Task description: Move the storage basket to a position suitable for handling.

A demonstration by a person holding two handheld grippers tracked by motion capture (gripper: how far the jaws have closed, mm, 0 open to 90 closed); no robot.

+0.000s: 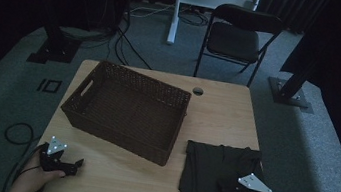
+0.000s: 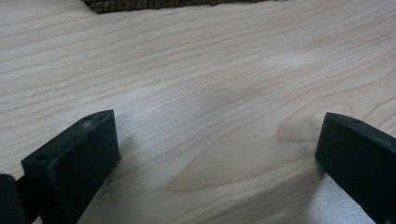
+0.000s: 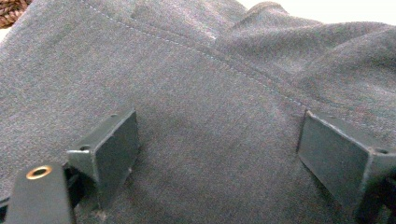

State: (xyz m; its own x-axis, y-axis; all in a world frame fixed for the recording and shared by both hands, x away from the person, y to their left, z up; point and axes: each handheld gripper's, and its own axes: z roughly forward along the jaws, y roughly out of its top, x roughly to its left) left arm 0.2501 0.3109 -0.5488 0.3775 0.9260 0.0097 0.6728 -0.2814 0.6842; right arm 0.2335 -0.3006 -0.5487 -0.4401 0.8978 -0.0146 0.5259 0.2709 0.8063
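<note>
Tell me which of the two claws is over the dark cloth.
The right claw: it sits over the folded dark cloth at the table's near right corner, jaws spread. The left claw is over bare wooden table, also open.

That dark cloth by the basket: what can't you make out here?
- Dark cloth: garment type unclear; folded, dim high view; right claw covers part.
- Basket: near inner wall hidden by its rim, high view; cut off by the top edge in the left gripper view.
</note>
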